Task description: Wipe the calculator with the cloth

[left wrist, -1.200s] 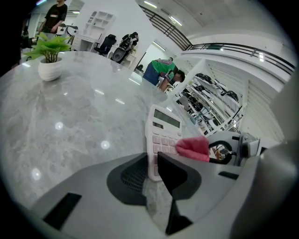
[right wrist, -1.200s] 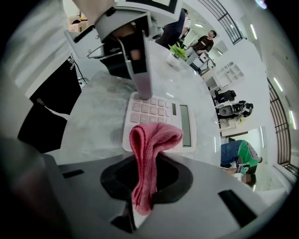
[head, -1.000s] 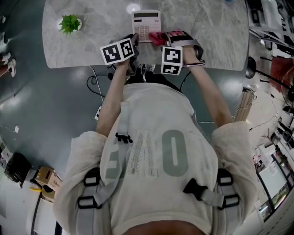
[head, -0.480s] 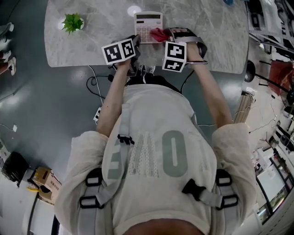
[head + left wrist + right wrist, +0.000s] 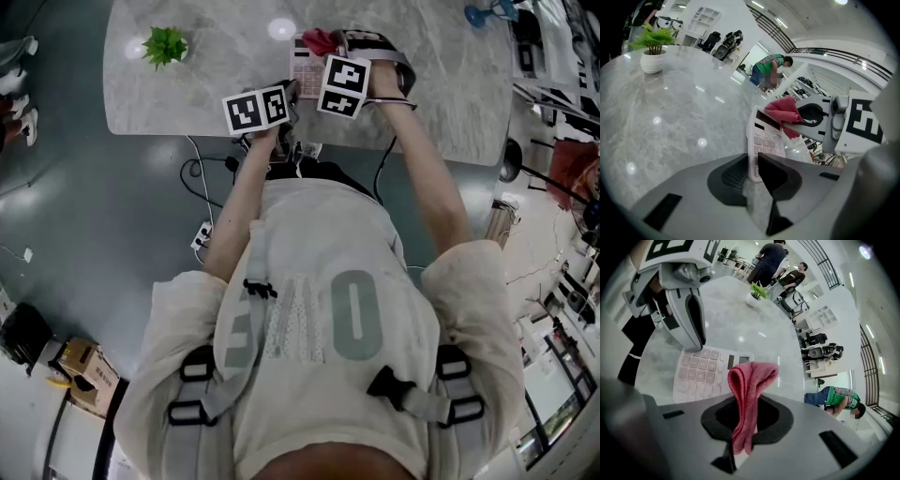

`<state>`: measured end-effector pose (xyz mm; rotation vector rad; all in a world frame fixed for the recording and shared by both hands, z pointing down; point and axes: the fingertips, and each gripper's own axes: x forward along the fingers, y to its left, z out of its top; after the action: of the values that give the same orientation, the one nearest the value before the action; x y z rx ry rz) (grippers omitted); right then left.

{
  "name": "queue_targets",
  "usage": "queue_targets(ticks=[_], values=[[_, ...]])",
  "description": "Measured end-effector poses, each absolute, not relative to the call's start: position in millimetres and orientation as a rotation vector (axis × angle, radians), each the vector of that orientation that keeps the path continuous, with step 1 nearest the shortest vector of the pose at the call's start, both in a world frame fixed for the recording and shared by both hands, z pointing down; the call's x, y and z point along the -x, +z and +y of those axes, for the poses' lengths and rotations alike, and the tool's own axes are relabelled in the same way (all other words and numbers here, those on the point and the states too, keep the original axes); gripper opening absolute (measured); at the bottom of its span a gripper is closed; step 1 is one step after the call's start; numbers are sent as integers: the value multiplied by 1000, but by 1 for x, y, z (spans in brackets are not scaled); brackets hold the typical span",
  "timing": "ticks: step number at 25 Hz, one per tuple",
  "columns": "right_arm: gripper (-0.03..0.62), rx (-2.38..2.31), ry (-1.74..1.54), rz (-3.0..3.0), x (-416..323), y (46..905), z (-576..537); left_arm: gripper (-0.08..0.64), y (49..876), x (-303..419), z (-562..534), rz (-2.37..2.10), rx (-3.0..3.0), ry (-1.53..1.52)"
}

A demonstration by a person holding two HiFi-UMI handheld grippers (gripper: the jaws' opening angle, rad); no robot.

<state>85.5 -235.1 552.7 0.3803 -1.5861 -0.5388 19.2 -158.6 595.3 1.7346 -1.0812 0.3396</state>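
A white calculator (image 5: 765, 138) lies on the marble table (image 5: 178, 98). My left gripper (image 5: 752, 171) is shut on its near edge, one pad on each side. In the head view the calculator (image 5: 304, 66) shows only partly behind the marker cubes. A red cloth (image 5: 747, 390) hangs folded between the shut jaws of my right gripper (image 5: 743, 427). The cloth (image 5: 319, 40) sits over the calculator's far end, by the display. From the left gripper view, the cloth (image 5: 784, 112) rests on the display strip under the right gripper (image 5: 813, 117).
A small potted plant (image 5: 166, 45) stands at the table's far left. A blue object (image 5: 487, 13) is at the far right edge. Cables (image 5: 202, 173) lie on the floor below the near table edge. People stand in the background (image 5: 769, 70).
The right gripper has carried the red cloth from the keypad's right side up toward the display end. The left gripper keeps its hold on the near edge.
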Motion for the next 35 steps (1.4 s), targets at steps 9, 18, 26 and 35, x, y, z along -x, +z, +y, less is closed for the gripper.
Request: queue_targets(ticks=[9,18,26,35], values=[[55,-313,-514,-1567,-82,567,-221,75,595,-18,-158,-1063,-1729,330],[55,-166,-525,-1566,-79,583,-167,75,597,-18,-158,-1050,-1720,321],[55,-79,-519,-1566,-75,586,-125,74,593,-10,-158,-1045,-1706,294],[55,-112,-489,-1601,-78,580,-125,64,568,21,-175,-1188,-1744,215]])
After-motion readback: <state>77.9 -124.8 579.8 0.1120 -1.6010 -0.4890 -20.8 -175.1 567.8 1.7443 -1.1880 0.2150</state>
